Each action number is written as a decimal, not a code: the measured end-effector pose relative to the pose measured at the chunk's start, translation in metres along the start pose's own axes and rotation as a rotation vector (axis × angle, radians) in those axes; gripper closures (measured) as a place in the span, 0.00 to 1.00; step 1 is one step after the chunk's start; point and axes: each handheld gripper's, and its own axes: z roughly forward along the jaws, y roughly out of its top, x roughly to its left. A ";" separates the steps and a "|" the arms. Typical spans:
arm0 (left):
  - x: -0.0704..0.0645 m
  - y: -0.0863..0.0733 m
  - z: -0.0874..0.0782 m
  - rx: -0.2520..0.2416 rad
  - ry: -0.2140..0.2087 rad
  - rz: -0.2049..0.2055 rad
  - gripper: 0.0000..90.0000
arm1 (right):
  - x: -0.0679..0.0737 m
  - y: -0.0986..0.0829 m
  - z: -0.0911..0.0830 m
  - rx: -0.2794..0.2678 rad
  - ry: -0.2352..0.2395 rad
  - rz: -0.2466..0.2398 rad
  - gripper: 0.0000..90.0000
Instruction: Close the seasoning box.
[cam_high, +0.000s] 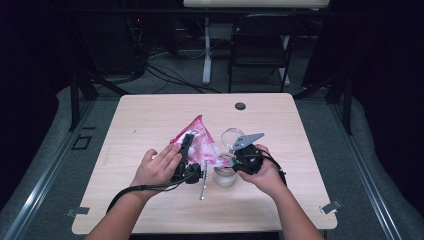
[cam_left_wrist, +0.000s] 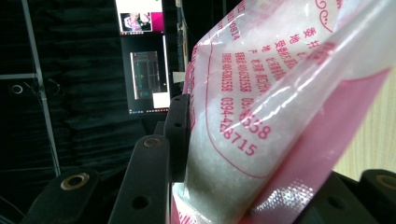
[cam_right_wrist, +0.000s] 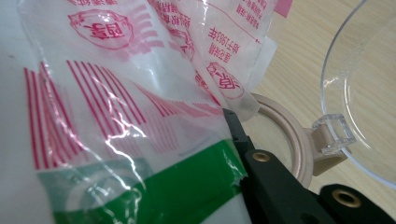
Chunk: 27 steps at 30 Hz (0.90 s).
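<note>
Both grippers (cam_high: 187, 150) (cam_high: 235, 159) pinch pink bag (cam_high: 197, 137), seemingly above jar (cam_high: 225, 177); wood table (cam_high: 150, 120), dark room.

A lab or recording studio: black curtains all round, one wooden table (cam_high: 150, 120) on a grey floor, cable bundles (cam_high: 165, 75), a folding chair (cam_high: 260, 45), lit monitors (cam_left_wrist: 142, 56).

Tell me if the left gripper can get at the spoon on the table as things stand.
Probably not yet. The left gripper is shut on the pink bag of white granules, so it is occupied. The spoon itself lies bare on the table, close beside that hand.
</note>
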 end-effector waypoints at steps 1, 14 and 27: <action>0.000 0.000 0.000 -0.001 0.000 -0.001 0.77 | 0.000 0.000 0.000 0.000 0.000 0.000 1.00; 0.001 0.000 0.000 -0.003 0.003 0.006 0.77 | 0.000 0.000 0.000 -0.001 0.002 0.001 1.00; 0.001 0.000 0.000 -0.002 0.000 0.006 0.77 | 0.000 0.000 0.000 -0.003 0.001 0.001 1.00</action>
